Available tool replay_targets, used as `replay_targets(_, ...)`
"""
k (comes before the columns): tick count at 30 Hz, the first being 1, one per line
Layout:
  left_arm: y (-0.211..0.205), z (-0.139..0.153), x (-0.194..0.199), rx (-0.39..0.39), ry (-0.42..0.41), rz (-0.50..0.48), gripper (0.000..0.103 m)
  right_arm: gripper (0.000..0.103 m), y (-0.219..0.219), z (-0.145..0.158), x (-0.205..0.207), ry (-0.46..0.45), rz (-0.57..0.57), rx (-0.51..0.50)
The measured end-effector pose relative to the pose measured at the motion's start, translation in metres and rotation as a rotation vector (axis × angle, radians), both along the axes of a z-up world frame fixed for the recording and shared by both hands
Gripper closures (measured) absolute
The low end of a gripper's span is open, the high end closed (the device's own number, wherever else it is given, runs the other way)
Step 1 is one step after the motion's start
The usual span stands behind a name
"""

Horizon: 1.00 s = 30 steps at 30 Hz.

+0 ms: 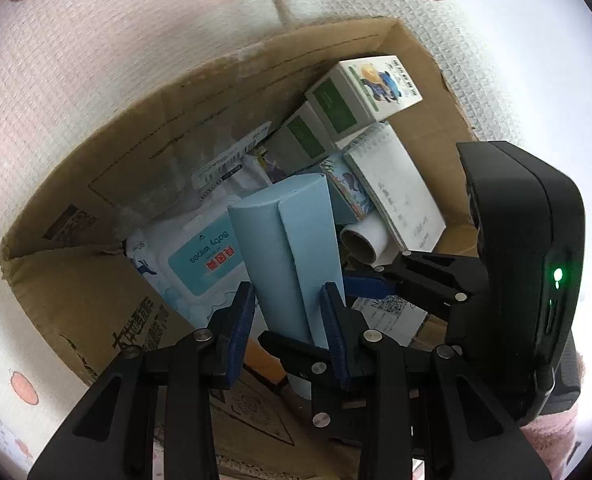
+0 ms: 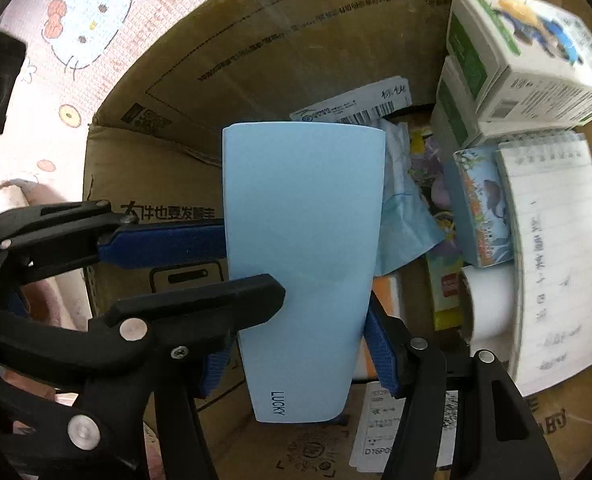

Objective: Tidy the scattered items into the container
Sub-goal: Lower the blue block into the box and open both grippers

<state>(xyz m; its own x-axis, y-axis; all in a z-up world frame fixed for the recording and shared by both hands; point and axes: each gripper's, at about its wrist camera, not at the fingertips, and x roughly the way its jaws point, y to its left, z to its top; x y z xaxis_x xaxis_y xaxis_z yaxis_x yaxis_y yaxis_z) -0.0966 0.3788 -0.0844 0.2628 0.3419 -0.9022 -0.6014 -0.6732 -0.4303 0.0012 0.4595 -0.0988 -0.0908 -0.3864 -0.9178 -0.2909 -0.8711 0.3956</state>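
The light blue case [image 2: 302, 264], a flat folding sleeve printed "LUCKY" near its lower end, hangs upright inside the open top of the cardboard box [image 1: 76, 208], gripped by both tools at once. The right gripper [image 2: 296, 356] is clamped across its lower part, blue pads pressing each long edge, which probably keeps it from twisting as it goes in. The left gripper [image 1: 292, 334] straddles the same case, its pads against the two sides; in the right wrist view its blue finger reaches in from the left and touches the case's edge.

Holding it on end probably suits the box, which is already crowded. Below lies a pack labelled "Baby wipes" [image 1: 200, 256]. To the right a spiral notebook [image 2: 552, 256] with handwritten lines leans beside a white roll [image 2: 488, 304], and green-and-white cartons [image 2: 516, 52] stack at the far right. The box's near wall carries Chinese print, too distorted to read. The box stands on a pink cartoon-patterned mat [image 2: 84, 28].
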Motion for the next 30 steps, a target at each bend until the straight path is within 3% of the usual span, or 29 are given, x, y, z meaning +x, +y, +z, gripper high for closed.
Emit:
replay_targets(5,-0.017,0.007,-0.009,0.021,0.027,0.207,0.07,0.045,-0.002,-0.015,0.003,-0.042,-0.042,-0.104)
replay_targets(10,-0.019,0.005,-0.015,0.04,-0.014,0.163,0.07,0.045,-0.005,-0.028,-0.001,-0.071,-0.037,-0.123)
replay_targets(16,-0.008,0.007,-0.004,-0.034,0.09,0.086,0.073,0.043,-0.001,-0.05,0.001,-0.167,-0.081,-0.189)
replay_targets(21,-0.003,0.002,0.001,-0.048,0.107,0.052,0.073,0.037,0.001,-0.034,0.01,-0.149,-0.086,-0.13)
replay_targets(26,0.005,-0.002,0.006,-0.106,0.127,-0.014,0.073,0.037,-0.001,-0.004,0.016,-0.115,-0.036,0.126)
replay_targets(28,0.012,-0.009,0.006,-0.141,0.122,-0.05,0.073,0.043,-0.001,0.001,0.018,-0.113,-0.032,0.172)
replay_targets(30,0.02,-0.015,0.004,-0.155,0.136,-0.086,0.073,0.076,-0.002,0.0,0.02,-0.126,-0.028,0.188)
